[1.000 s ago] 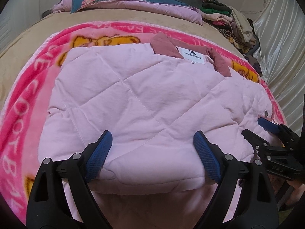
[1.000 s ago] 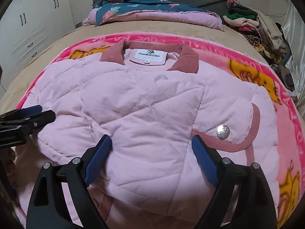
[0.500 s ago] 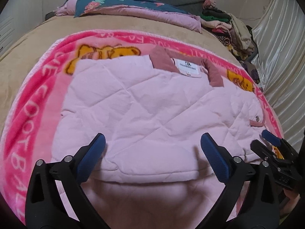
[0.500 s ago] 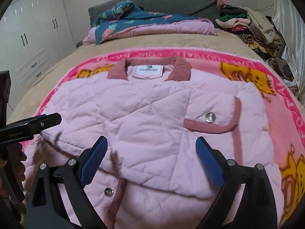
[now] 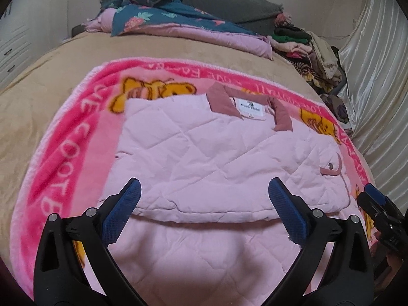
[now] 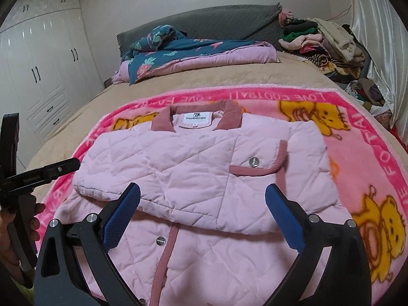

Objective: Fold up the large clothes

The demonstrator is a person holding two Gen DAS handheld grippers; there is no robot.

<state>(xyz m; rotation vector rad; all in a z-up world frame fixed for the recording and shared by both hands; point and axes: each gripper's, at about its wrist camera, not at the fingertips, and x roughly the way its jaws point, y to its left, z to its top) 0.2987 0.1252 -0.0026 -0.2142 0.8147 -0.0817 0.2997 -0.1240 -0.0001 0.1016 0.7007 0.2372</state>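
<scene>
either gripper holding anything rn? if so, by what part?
Nothing held. Left gripper is wide open, the right gripper is opening; both are above the folded pink jacket, pads clear of the fabric.

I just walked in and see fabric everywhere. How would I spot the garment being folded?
Start at the bed and find the bright pink cartoon-bear blanket spread over it. On it lies the pale pink quilted jacket, its sleeves folded in. Unlike the heaped clothes nearby, it has a dusty-rose collar and silver snaps.
</scene>
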